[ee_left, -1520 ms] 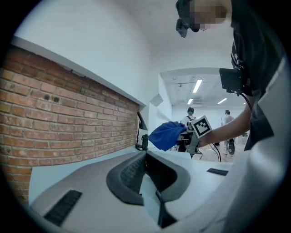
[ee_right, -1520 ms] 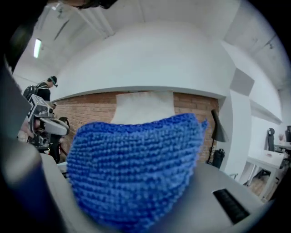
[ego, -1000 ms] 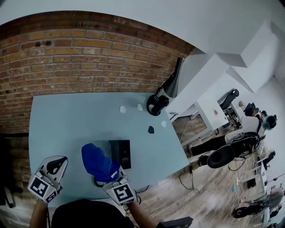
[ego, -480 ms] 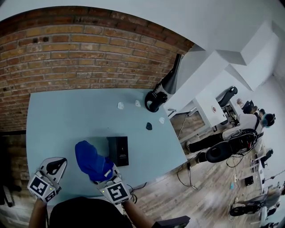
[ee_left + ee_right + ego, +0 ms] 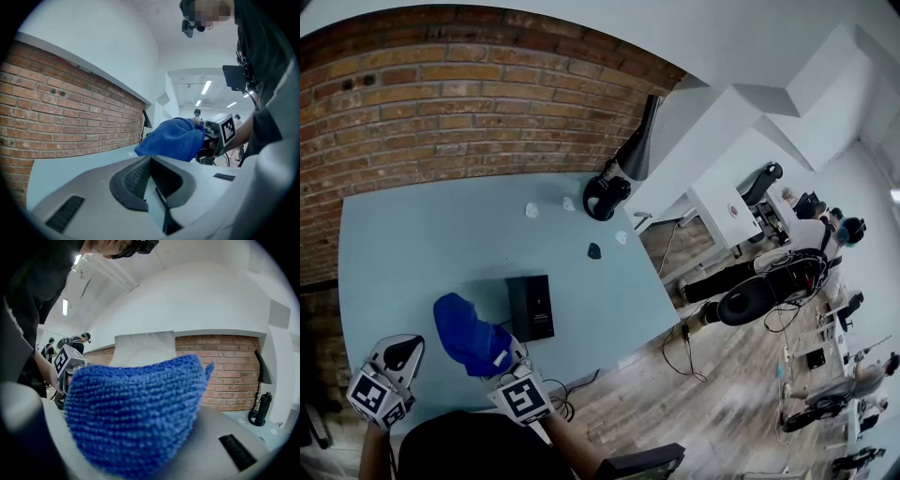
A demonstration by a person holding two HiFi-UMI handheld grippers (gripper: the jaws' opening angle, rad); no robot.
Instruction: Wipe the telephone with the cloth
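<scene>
Little wiping looks done: the black telephone point(image 5: 531, 307) lies on the table point(image 5: 412, 253), the blue cloth point(image 5: 467, 330) clamped in the right gripper point(image 5: 499, 364) just beside it, not on it; the left gripper point(image 5: 398, 354) has its jaws together, empty

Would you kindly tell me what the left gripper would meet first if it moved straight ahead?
Most likely the blue cloth held in the right gripper, which sits right in its line; depth is hard to judge.
</scene>
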